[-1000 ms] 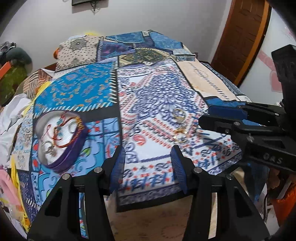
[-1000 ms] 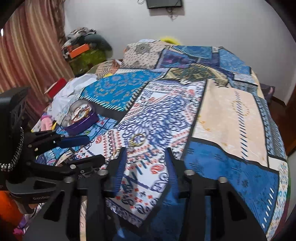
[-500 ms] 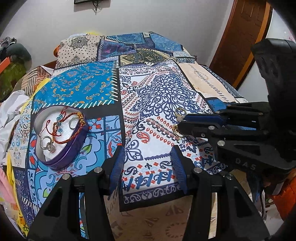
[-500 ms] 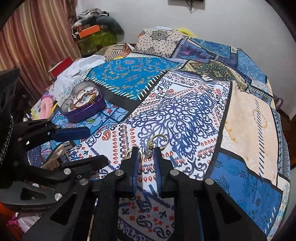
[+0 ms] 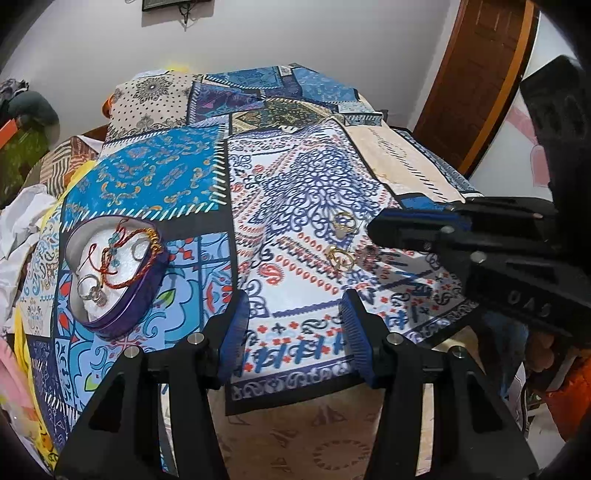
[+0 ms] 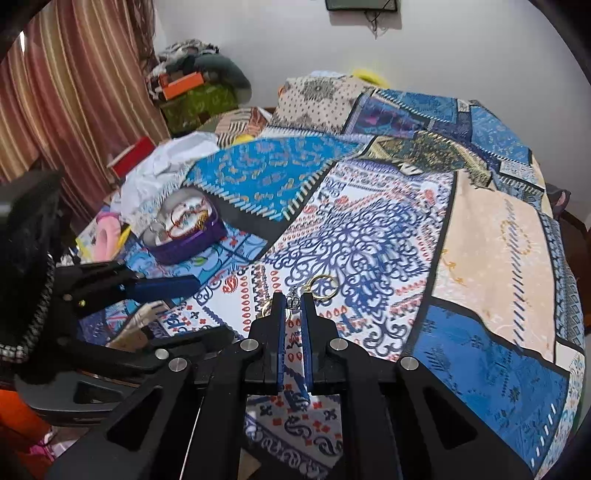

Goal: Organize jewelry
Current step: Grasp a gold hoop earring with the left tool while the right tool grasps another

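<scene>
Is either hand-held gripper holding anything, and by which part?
Right hand-held gripper pinches a small silver charm, its hold point unclear; left hand-held gripper holds nothing.

Ahead of your grippers spreads a bed under a patchwork bedspread (image 5: 177, 184) of blue, white and beige panels. Beyond it stands a plain white wall (image 6: 277, 40) with a small dark frame (image 6: 360, 4) hung high. Left of your right gripper hangs a striped reddish curtain (image 6: 74, 96), beside a heap of clothes and boxes (image 6: 195, 88). Right of your left gripper stands a brown wooden door (image 5: 476, 81). Below is patterned beige floor (image 5: 295, 435).
</scene>
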The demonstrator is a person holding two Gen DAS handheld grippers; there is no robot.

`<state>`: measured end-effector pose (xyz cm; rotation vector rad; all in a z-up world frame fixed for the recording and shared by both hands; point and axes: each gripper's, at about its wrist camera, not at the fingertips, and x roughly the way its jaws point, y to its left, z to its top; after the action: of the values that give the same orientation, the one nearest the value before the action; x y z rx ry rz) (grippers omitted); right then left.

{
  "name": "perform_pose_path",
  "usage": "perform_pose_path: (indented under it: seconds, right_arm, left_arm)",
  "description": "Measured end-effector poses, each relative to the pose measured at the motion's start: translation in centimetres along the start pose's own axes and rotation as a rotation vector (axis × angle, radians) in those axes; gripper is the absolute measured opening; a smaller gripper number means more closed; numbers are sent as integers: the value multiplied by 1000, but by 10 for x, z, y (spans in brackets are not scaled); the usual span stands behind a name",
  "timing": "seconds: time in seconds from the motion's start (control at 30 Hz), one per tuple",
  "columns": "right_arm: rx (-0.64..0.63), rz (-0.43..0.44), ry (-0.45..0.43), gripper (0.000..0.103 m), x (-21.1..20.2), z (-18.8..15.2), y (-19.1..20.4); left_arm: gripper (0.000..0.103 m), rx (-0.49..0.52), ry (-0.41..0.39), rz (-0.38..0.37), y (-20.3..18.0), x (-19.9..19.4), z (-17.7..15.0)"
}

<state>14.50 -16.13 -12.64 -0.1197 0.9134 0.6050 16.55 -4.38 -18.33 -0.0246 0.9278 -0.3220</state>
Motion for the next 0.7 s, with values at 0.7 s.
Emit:
perform_pose_path:
  seconds: [0.7]
  right_arm:
    - [109,-67,-134,7,-47,-5,-41]
  left_arm:
    - [18,55,5,1,-30,36,27]
